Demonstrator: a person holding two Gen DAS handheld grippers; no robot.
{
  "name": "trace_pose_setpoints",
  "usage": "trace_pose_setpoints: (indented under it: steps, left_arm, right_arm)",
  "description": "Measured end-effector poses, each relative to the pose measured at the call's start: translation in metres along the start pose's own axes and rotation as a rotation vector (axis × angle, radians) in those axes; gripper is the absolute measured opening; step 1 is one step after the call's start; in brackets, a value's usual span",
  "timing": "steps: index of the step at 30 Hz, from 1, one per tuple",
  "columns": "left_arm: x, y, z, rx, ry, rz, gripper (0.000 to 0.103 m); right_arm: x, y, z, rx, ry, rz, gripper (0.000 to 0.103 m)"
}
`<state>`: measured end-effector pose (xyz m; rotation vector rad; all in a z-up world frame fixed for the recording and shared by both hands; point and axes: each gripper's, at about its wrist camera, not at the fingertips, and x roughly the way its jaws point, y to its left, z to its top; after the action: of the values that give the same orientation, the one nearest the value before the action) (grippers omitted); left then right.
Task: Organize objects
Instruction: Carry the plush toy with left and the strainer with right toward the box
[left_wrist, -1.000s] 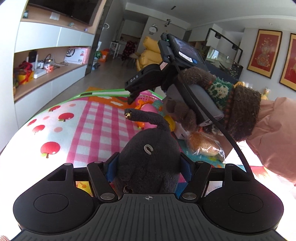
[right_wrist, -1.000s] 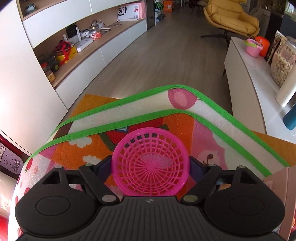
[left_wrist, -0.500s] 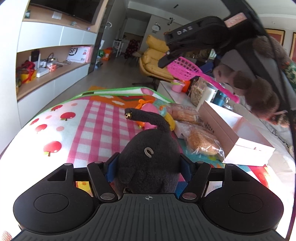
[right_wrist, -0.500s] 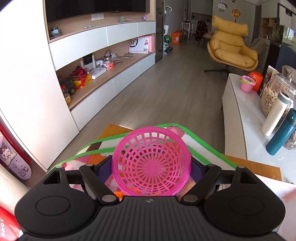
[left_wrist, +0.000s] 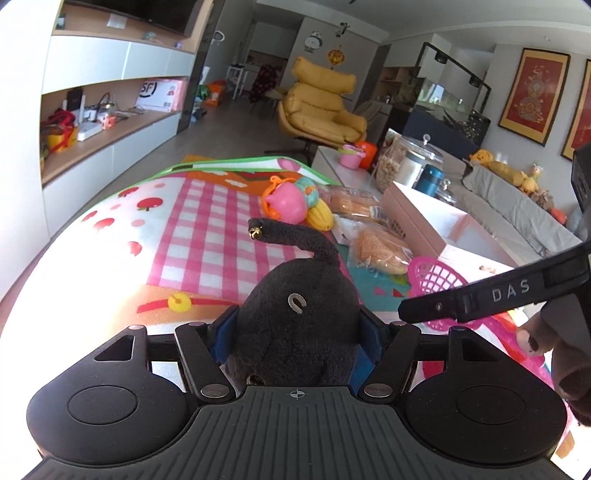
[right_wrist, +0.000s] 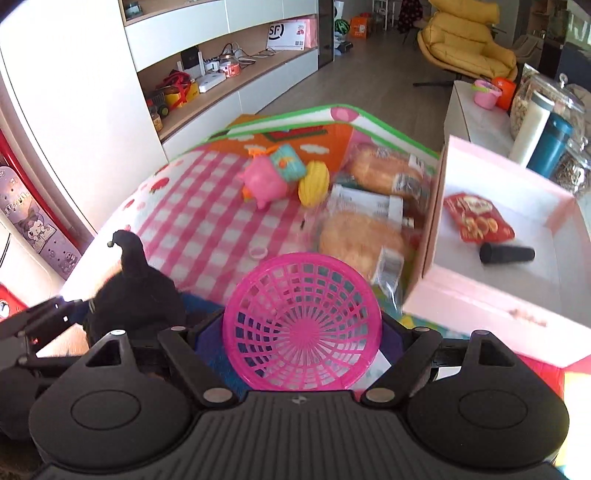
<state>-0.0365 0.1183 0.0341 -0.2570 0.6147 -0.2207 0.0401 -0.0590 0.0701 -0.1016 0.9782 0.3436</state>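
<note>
Right hand-held gripper (right_wrist: 303, 354), clamped on pink basket (right_wrist: 303, 325), has dropped from high to low beside left hand-held gripper (left_wrist: 295, 332), which grips black plush (left_wrist: 295, 317) over play mat (left_wrist: 207, 236). Likely plush goes into basket next.

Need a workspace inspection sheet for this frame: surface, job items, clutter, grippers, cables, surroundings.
Surface: play mat with pink check and apple print, green edging.
Job's things: black plush toy in the left gripper; pink mesh basket in the right gripper; open pink box holding a red snack pack and a black cylinder.
Clutter: pink pig toy, yellow corn toy, bagged bread.
Grippers: both shut on their loads, side by side over the mat's near edge.
Cables: nothing seen on the mat.
Surroundings: yellow armchair, wall shelves, jars on a white counter.
</note>
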Motion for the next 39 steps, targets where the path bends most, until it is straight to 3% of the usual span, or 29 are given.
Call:
trace_pose_setpoints:
  steps: [5,9,14,19,22,27,32,39]
  left_arm:
    - [-0.005,-0.009,0.001,0.011,0.027,0.005,0.071]
    - [-0.008,-0.015,0.005,0.036,0.032,0.023,0.071]
    - [-0.007,-0.019,0.008,0.036,0.041,0.033,0.071]
    - [-0.012,-0.023,0.009,0.052,0.041,0.05,0.071]
    - [-0.015,-0.024,0.011,0.056,0.036,0.059,0.071]
    - [-0.019,-0.03,0.011,0.08,0.037,0.055,0.071]
    - [-0.018,-0.037,0.005,0.115,0.054,0.043,0.071]
    - [-0.012,-0.047,-0.001,0.168,0.086,0.056,0.071]
  right_arm:
    - [0.01,-0.017,-0.021,0.072,0.049,0.021,0.084]
    - [0.009,-0.021,-0.036,0.087,0.061,0.028,0.099]
    - [0.007,-0.011,-0.056,0.071,0.078,0.049,0.1]
    - [-0.001,0.004,-0.062,0.063,0.089,0.14,0.1]
    - [-0.005,0.011,-0.064,0.042,0.078,0.152,0.1]
    - [-0.016,0.012,-0.07,-0.016,0.009,0.085,0.1]
    - [-0.021,0.001,-0.078,-0.11,-0.103,-0.09,0.103]
    - [0.002,-0.012,-0.062,-0.069,-0.093,-0.063,0.103]
